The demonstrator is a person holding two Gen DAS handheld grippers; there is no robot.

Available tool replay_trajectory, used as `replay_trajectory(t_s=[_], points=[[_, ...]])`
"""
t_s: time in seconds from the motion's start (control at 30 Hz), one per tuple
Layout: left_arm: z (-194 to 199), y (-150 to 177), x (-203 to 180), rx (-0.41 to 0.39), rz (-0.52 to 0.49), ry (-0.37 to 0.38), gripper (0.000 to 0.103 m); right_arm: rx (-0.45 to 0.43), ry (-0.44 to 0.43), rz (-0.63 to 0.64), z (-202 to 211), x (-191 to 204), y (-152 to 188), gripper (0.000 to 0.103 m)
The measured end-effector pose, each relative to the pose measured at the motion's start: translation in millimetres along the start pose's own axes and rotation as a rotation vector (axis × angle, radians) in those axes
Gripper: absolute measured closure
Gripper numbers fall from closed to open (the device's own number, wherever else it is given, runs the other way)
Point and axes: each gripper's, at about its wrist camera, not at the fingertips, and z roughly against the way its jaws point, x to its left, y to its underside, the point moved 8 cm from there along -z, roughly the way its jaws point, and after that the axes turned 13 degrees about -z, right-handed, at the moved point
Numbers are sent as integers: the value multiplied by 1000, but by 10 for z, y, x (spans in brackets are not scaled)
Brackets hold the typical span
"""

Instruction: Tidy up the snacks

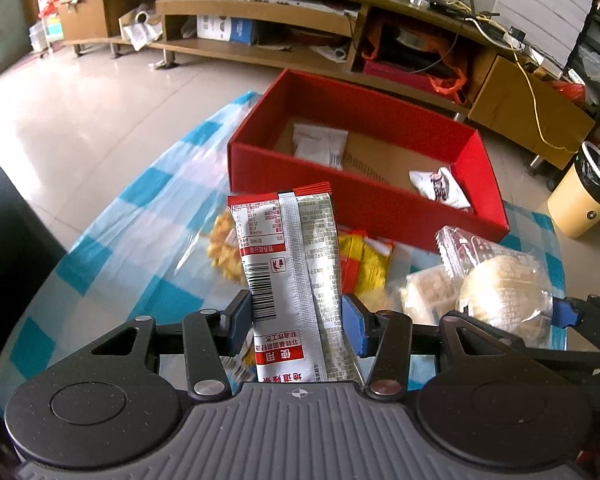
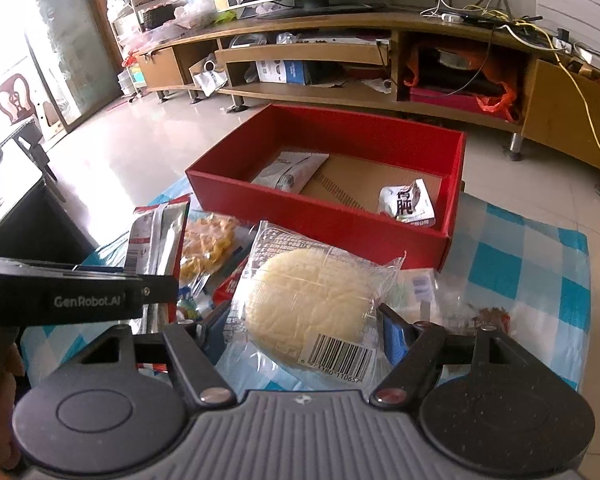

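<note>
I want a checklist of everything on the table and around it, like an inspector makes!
Surface: blue-and-white checked tablecloth, crowded near the grippers.
Job's things: open red cardboard box holding a white flat packet and a small white crumpled pouch; more wrapped snacks lie in front of it.
Clutter: yellow fried-snack bag among loose wrappers.
Grippers: left gripper shut on a red-and-silver sachet; right gripper shut on a clear-wrapped pale round bun.
Cables: yellow wire and others on the stand.
Surroundings: long wooden TV stand, tiled floor, yellow bin.
</note>
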Motion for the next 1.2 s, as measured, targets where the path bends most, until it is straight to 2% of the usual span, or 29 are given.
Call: replay_trajectory(t_s=[1.2], points=[[-197,-658,-125,-67,-39,-2,47,-99,27,-26,-81,17,-561,30]])
